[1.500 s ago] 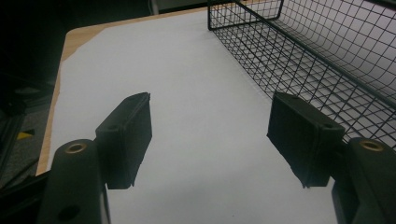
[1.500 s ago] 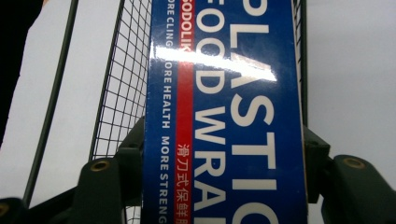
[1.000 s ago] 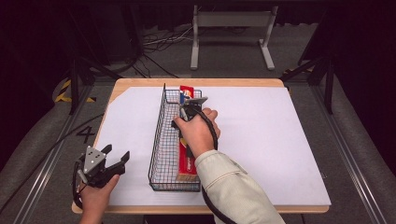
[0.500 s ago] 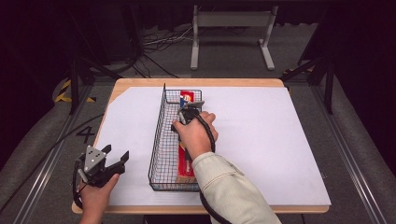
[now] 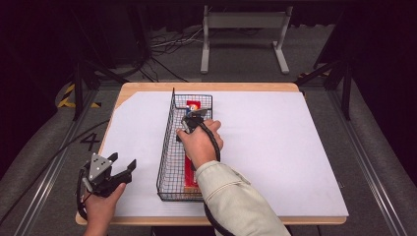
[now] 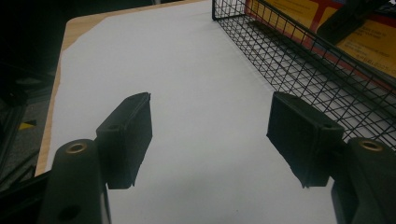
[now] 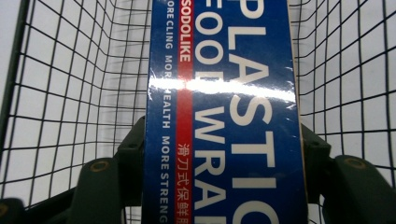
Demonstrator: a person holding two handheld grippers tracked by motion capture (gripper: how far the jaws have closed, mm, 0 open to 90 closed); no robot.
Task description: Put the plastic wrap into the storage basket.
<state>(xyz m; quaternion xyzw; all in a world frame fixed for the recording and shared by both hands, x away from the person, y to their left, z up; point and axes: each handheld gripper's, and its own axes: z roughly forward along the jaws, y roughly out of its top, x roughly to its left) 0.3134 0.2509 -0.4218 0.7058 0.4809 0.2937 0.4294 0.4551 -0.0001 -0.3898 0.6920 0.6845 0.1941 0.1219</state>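
Here the right claw (image 7: 219,154) grips the plastic wrap box (image 7: 219,93) between close basket walls (image 7: 70,84); the left claw (image 6: 210,135) gapes over bare paper.

White-covered wooden table (image 5: 305,147) carries a wire basket (image 5: 169,162).

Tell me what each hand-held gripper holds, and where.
Right hand-held gripper clamps the plastic wrap box across its long sides, inside the wire basket. Left hand-held gripper holds nothing.

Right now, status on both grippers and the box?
Right gripper shut on plastic wrap box, inside wire basket. Left gripper open, holding nothing, over white sheet. Basket walls close around box.
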